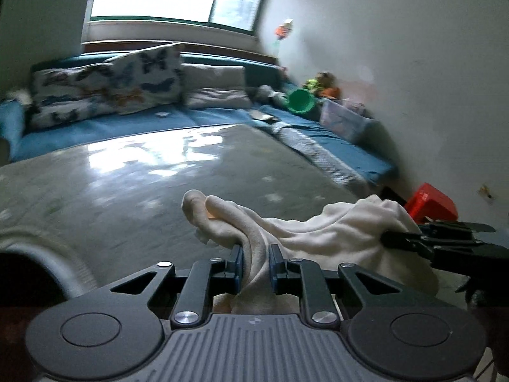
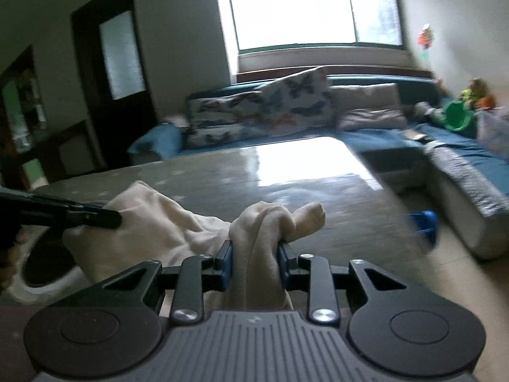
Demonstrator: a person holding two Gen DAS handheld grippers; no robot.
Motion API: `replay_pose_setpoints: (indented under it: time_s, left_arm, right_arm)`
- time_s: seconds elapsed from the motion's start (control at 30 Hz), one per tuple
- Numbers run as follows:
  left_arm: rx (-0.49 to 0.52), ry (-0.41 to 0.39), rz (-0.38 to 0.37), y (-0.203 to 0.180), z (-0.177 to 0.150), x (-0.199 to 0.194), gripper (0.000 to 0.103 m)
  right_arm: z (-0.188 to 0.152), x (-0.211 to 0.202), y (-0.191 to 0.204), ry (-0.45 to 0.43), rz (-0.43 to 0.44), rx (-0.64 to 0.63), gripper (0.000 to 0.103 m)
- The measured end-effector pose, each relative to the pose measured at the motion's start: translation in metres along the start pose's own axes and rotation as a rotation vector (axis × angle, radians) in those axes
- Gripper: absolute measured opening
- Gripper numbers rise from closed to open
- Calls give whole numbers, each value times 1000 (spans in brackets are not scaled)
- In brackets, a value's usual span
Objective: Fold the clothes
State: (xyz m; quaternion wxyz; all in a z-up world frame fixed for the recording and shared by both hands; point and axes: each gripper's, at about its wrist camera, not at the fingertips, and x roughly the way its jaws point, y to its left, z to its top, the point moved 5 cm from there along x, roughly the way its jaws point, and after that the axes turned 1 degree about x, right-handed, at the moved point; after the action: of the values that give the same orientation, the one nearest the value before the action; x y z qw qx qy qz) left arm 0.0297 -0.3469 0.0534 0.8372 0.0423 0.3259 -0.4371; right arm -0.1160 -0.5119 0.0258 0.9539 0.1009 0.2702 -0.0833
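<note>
Cloth is what you are gripping in both tools: a cream-white garment (image 1: 334, 232) is hanging between them, raised above the near edge of the glossy grey surface (image 1: 152, 172). Your left tool (image 1: 256, 251) is pinching a bunched fold of the fabric, its blue-padded fingers (image 1: 236, 261) pressing in close on either side, with a rounded end of the cloth sticking out beyond the tips. Your right tool (image 2: 254, 251) is clamping another thick fold the same way, jaws narrowed onto it, and a loose end is poking forward past them. Each tool is showing in the other's view, biting the far end of the same garment: the right tool at the right edge of the left wrist view, the left tool at the left edge of the right wrist view. Beyond the surface, a blue sofa (image 2: 375, 137) is carrying butterfly-print cushions (image 2: 286, 102) under a bright window (image 2: 292, 9). A red box (image 1: 431, 203) is sitting to the right by the wall.
</note>
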Motion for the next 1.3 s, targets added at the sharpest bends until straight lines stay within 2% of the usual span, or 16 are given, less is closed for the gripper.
replay_pose_setpoints:
  time_s: [0.17,0.27,0.4,0.5,0.63,0.67,0.7,0.73,0.8,0.97,1.07,1.13,1.17,1.2,1.23,1.3]
  left_arm:
    - [36,7,-46,-38,5,33,18]
    - [37,32,-42,-46,-2,51,22]
    - [49,101,-11,-39,-20,65,26]
    - [79,115,9,-27,-28,58,28]
    - [68,103,35,-11,-30,45,32]
    - [66,101,50,-8,-30,42,34]
    - [65,98,63,-4,-31,39,45]
    - [67,91,73,-1,-32,33,49]
    - [70,78,93,5,-33,22,49]
    - [53,68,168,24,-45,-9,50]
    - [33,52,221,42,-55,-29,60]
    - [10,50,256,53,-62,-39,62]
    - [-2,51,273,59,-65,-44,62]
    - [-17,50,288,65,-69,-48,66]
    - [-37,48,302,71,-72,-53,71]
    - [-76,43,330,81,-79,-63,73]
  right_arm:
    - [6,-9,-37,-15,-117,-11,28]
    - [0,1,-57,21,-178,2,34]
    - [-13,5,-74,29,-253,10,42]
    - [-18,0,-75,11,-281,-6,42]
    - [-14,10,-62,9,-227,-4,42]
    - [-13,15,-59,15,-207,-4,41]
    - [-14,20,-55,21,-185,-6,41]
    - [-13,26,-51,28,-166,-8,41]
    - [-13,40,-42,46,-134,-6,40]
    - [-18,69,-35,96,-175,-36,41]
    - [-17,65,-27,81,-168,-47,41]
    - [-15,58,-18,61,-157,-63,45]
    - [-14,55,-12,53,-147,-72,53]
    - [-12,52,-4,45,-134,-80,57]
    - [-12,50,5,39,-115,-90,57]
    - [-10,45,25,32,-67,-114,59]
